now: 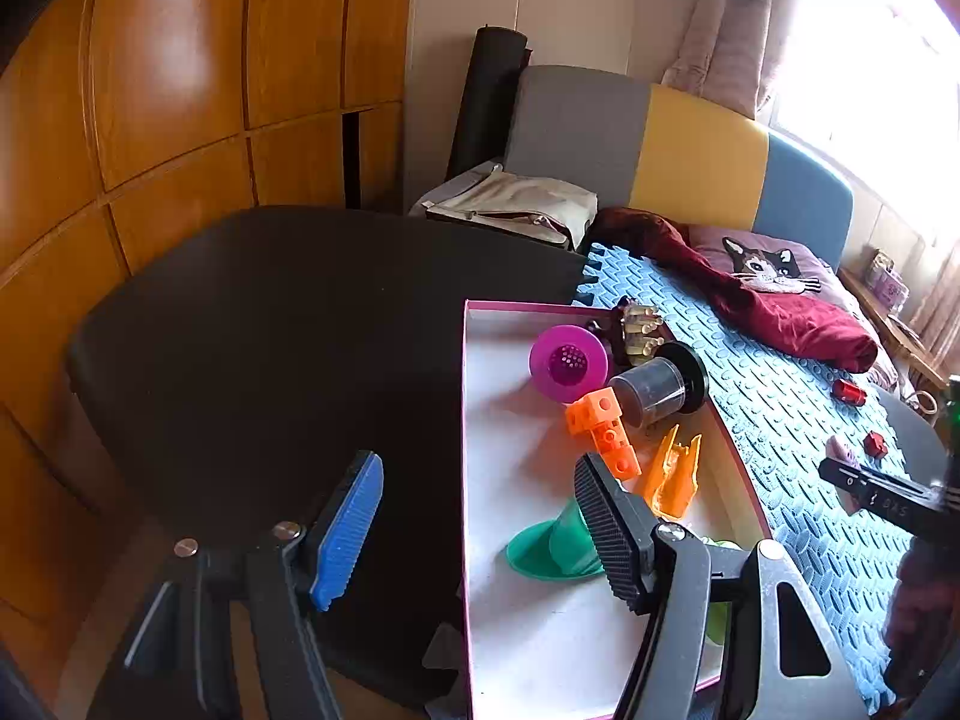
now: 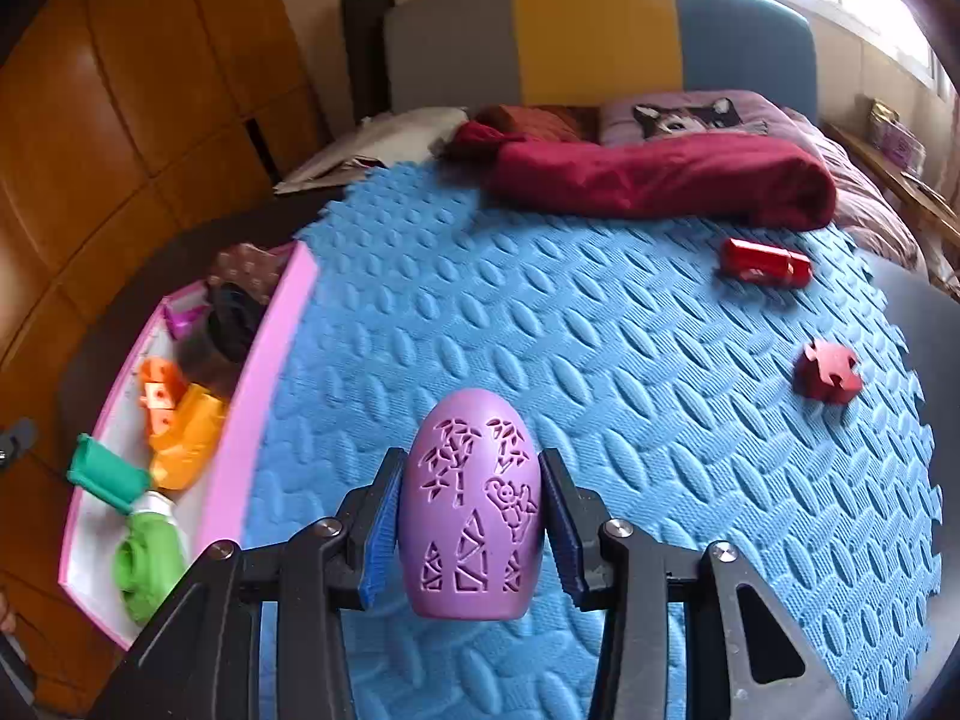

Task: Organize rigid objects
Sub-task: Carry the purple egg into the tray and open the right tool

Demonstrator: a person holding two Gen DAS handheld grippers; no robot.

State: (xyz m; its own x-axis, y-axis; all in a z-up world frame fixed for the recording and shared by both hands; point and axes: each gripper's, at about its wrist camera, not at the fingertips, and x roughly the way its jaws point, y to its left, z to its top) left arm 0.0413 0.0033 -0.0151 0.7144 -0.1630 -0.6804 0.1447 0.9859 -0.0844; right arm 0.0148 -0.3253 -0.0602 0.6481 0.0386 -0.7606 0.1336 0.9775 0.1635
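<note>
My right gripper (image 2: 471,531) clamps a purple egg (image 2: 470,510), long axis pointing away from me, above the blue mat (image 2: 600,360).
The pink tray (image 2: 264,384) lies at the frame's left; my left gripper (image 1: 480,516), open and empty, hovers at its edge.

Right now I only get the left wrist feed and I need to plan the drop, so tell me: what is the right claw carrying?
Observer: The right claw is shut on a purple egg with cut-out patterns, above the blue foam mat.
Operator: Does the egg point up or sideways?
Observer: Its narrow end points away from the camera, along the fingers.
Operator: Anything in the pink box hidden behind my claw?
Observer: Yes, a light green piece lies at the near end of the pink box, beside the dark green one.
</note>
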